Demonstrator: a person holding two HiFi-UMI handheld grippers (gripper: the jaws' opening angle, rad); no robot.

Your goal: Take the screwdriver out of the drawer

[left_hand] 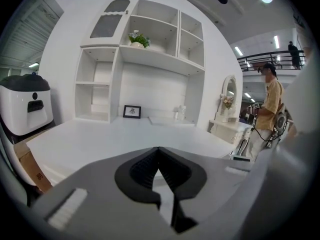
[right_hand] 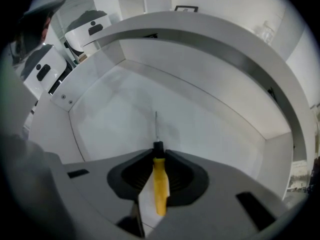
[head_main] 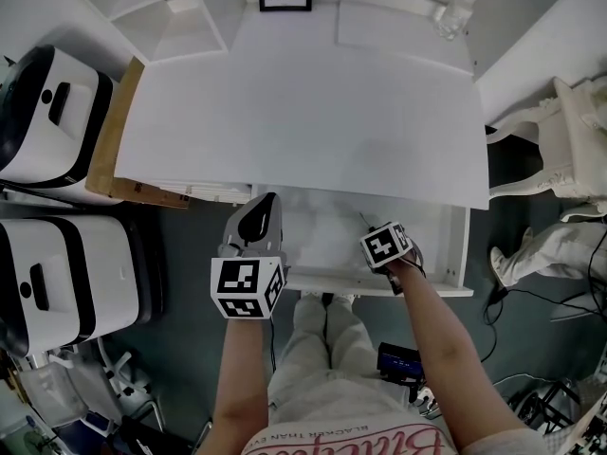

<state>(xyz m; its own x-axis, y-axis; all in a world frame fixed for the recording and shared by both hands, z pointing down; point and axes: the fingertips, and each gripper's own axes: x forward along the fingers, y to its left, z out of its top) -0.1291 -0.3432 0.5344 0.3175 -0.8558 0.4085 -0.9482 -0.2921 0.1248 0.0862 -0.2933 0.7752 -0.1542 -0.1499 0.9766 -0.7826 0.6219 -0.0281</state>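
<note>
White drawer floor, lower centre of right gripper view: screwdriver, yellow handle pinched in right gripper (jaws narrow on it), shaft pointing up-frame along jaw line. Next likely straight lift. Left gripper closed, empty, at desk edge.

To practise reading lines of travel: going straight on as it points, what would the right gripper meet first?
Probably the drawer floor: the right gripper, shut on the screwdriver, points steeply down at it, the tool's tip leading.
</note>
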